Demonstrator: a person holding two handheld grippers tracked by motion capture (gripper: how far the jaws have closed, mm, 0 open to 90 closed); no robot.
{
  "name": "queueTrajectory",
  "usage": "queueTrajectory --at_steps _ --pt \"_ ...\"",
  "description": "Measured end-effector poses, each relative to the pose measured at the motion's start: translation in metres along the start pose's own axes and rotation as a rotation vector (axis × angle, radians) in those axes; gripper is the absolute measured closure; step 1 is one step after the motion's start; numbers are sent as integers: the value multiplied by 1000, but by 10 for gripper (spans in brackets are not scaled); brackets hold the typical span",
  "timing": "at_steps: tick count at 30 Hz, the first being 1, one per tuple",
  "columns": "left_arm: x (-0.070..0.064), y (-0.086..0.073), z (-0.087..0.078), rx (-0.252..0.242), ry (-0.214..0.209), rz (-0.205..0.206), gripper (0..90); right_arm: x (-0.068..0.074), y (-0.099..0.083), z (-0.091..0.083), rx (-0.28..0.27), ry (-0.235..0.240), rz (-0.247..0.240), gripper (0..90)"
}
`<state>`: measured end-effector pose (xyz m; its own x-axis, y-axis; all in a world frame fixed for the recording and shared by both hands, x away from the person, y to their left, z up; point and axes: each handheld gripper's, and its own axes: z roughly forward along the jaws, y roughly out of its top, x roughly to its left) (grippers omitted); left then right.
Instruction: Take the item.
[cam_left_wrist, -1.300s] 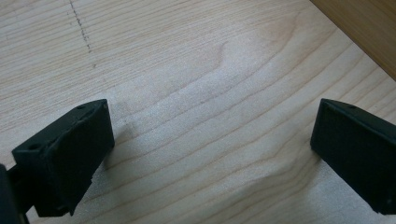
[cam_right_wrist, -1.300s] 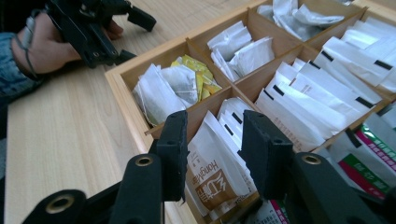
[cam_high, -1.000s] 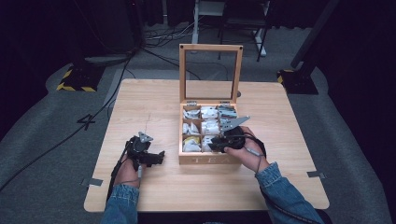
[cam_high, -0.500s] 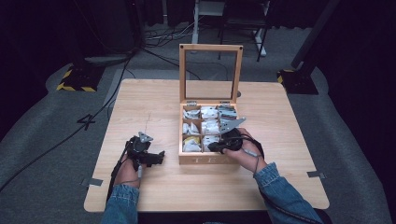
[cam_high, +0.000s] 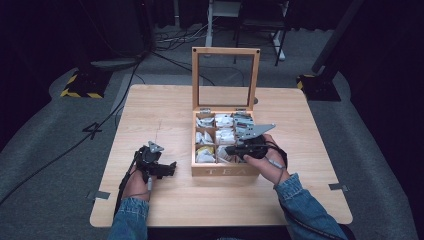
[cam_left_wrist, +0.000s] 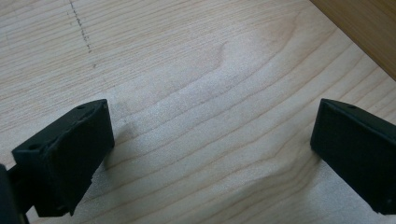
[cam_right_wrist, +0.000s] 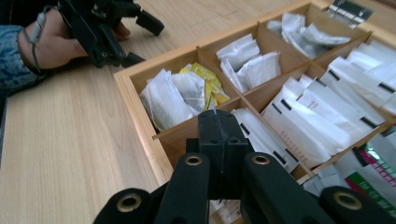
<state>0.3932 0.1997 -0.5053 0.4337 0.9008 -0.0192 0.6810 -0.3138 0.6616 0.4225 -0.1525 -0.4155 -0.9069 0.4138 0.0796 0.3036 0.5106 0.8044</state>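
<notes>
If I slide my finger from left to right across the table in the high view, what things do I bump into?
Left gripper → wooden tea box → right gripper, held over the box's front compartments → bare table.

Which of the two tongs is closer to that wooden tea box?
The right tongs, poised over the tea box's front compartments. The left tongs rest on the table, apart from the box's left wall.
</notes>
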Motion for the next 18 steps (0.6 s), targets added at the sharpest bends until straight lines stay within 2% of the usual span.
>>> queueTrajectory --at_steps 9,18 --pt "0 0 0 0 0 0 0 1 6 -19 -85 -8 20 900" --pt "0 0 0 0 0 0 0 1 9 -37 -141 -10 39 900"
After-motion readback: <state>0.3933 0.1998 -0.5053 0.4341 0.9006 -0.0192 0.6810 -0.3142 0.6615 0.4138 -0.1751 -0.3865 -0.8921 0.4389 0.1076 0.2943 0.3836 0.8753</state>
